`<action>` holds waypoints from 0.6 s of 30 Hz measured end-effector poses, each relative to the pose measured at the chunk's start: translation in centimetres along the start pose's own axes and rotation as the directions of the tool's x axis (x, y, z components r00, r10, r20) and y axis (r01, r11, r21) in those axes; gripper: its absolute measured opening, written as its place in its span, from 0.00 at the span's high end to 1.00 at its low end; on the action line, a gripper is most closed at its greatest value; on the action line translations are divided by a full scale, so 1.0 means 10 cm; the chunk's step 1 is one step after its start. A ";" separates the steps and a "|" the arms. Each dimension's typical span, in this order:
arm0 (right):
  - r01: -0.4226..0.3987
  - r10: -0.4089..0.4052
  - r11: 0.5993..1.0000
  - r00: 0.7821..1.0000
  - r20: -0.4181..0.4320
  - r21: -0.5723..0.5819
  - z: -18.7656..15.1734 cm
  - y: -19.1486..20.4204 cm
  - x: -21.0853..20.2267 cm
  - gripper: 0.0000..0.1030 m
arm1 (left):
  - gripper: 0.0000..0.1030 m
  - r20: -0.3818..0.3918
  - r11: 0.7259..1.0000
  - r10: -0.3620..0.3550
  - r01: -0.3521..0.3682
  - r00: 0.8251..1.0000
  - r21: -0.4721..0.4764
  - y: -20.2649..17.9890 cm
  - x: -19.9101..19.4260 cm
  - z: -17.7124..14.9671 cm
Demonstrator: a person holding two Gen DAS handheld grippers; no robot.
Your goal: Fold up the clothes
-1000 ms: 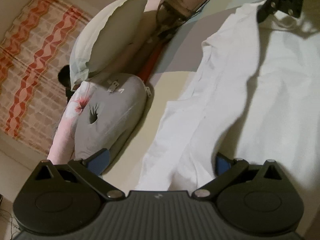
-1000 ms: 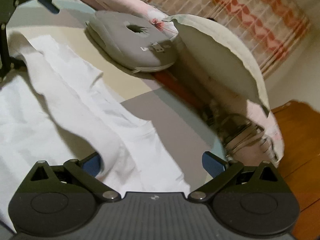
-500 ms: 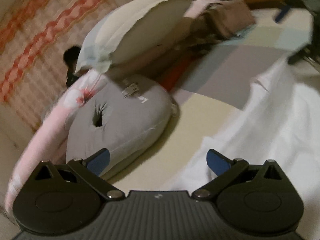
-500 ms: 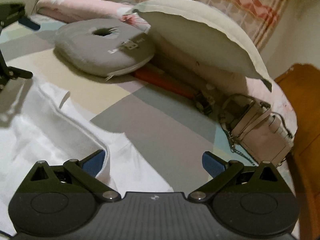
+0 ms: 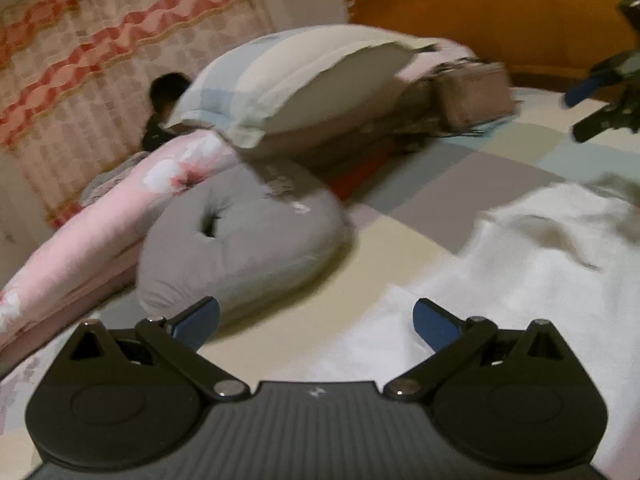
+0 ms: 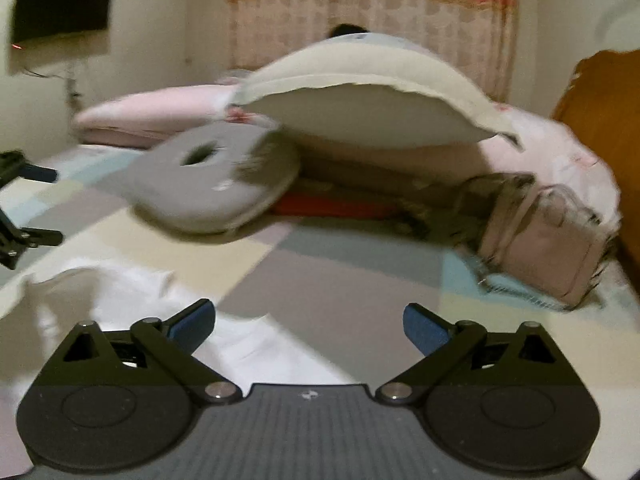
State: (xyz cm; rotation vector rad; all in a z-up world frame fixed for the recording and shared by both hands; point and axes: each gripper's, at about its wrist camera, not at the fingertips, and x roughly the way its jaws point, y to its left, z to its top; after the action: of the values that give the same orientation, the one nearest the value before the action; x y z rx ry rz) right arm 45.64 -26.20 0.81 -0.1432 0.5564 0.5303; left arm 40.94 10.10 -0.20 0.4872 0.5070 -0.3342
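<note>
Item 1. Left claw [image 5: 316,318]: jaws spread wide, blue pads apart, nothing between them. Held low over the bed [image 5: 404,240], looking toward the headboard end.

Item 2. Right claw [image 6: 309,320]: jaws likewise spread wide and empty, low over the bed.

Item 3. White garment [image 5: 532,280]: lies loose and rumpled on the patchwork bed cover. From the left claw it lies ahead and to the right, its near edge running under the right pad. From the right claw it lies ahead and to the left, a corner reaching in beside the left pad. The cloth thus sits between the two claws, its long axis seemingly running across from one to the other, though blur leaves this uncertain. Neither claw touches it. Judgement: both are about equally near; each would close inward on its own edge, the left claw having more cloth in reach.

Item 4. Grey ring cushion [image 5: 240,240]: beyond the left claw, clear of the garment.

Item 5. Large pillow [image 6: 360,92], pink floral bolster [image 5: 100,220], pink bag [image 6: 548,248]: at the far side of the bed, well apart from the garment.
</note>
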 end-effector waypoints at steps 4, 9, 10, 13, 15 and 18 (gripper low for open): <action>-0.085 0.074 0.988 0.993 -0.090 -0.130 -0.36 0.23 -0.09 0.01 | 0.01 -0.074 0.992 -0.113 0.116 0.991 0.048 -0.25 -0.21 -0.33; -0.045 -0.025 0.941 0.980 -0.199 -0.336 -0.65 0.58 0.12 0.02 | 0.01 -0.185 0.989 -0.042 0.067 0.982 0.128 -0.45 -0.02 -0.62; -0.038 -0.039 0.933 0.978 -0.206 -0.358 -0.67 0.62 0.17 0.02 | 0.01 -0.189 0.991 -0.033 0.056 0.982 0.118 -0.42 0.05 -0.61; -0.004 -0.081 0.922 0.976 -0.202 -0.388 -0.64 0.65 0.30 0.03 | 0.01 -0.194 0.997 0.005 0.011 0.981 0.077 -0.27 0.26 -0.56; 0.015 -0.092 0.929 0.977 -0.193 -0.369 -0.58 0.59 0.34 0.04 | 0.01 -0.188 0.999 0.040 -0.036 0.981 0.029 -0.11 0.40 -0.50; 0.076 -0.141 0.941 0.974 -0.176 -0.331 -0.50 0.42 0.42 0.05 | 0.01 -0.188 0.993 0.094 -0.107 0.978 -0.056 0.15 0.60 -0.42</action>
State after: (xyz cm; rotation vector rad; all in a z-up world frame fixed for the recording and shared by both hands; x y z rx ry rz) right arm 44.15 -22.07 -5.66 -0.5408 0.6476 0.4987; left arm 44.97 12.45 -6.09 0.4810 0.6697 -0.1750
